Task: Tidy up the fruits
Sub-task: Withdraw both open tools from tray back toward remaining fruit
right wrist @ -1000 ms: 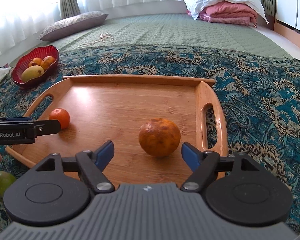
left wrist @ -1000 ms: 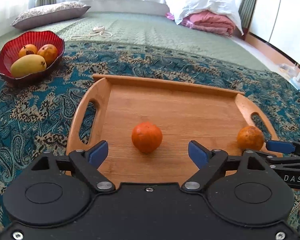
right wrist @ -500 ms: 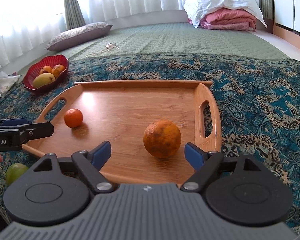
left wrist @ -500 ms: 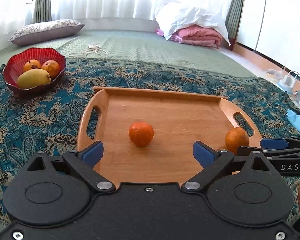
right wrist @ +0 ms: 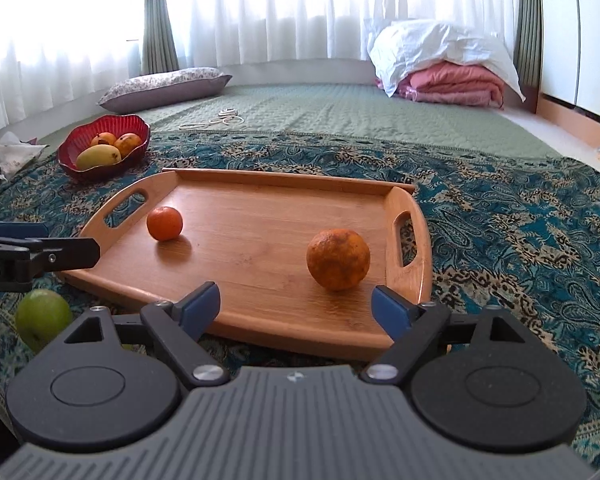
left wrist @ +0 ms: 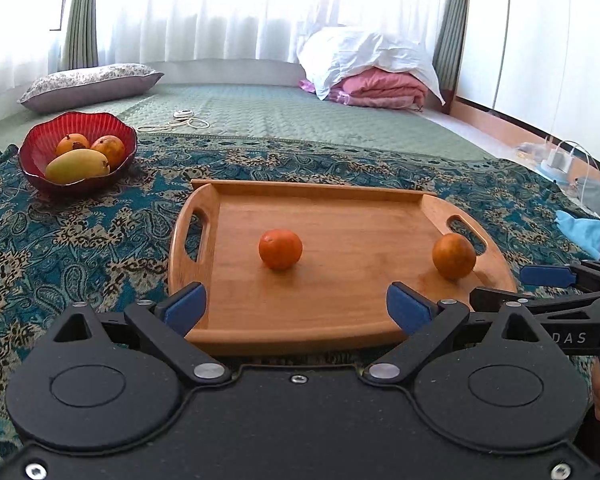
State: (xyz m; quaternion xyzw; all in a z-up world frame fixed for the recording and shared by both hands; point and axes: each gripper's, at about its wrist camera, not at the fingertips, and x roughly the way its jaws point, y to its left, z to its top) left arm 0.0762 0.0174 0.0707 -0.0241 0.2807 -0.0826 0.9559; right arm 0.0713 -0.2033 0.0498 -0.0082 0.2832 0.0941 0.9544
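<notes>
Low in both frames, left tongs [left wrist: 296,306] and right tongs [right wrist: 296,308] gape with nothing between them, both just opened wider, each short of its orange [left wrist: 280,249] [right wrist: 338,259] on the tray [left wrist: 340,312], so centre each fruit before squeezing gently.

The left claw [left wrist: 296,306], jaws just widened and empty, faces two oranges [left wrist: 280,249] on a wooden tray [left wrist: 340,312].

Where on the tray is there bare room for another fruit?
The wooden tray is bare between the small orange and the large orange, and along its far rim. The red bowl is crowded with three fruits.
</notes>
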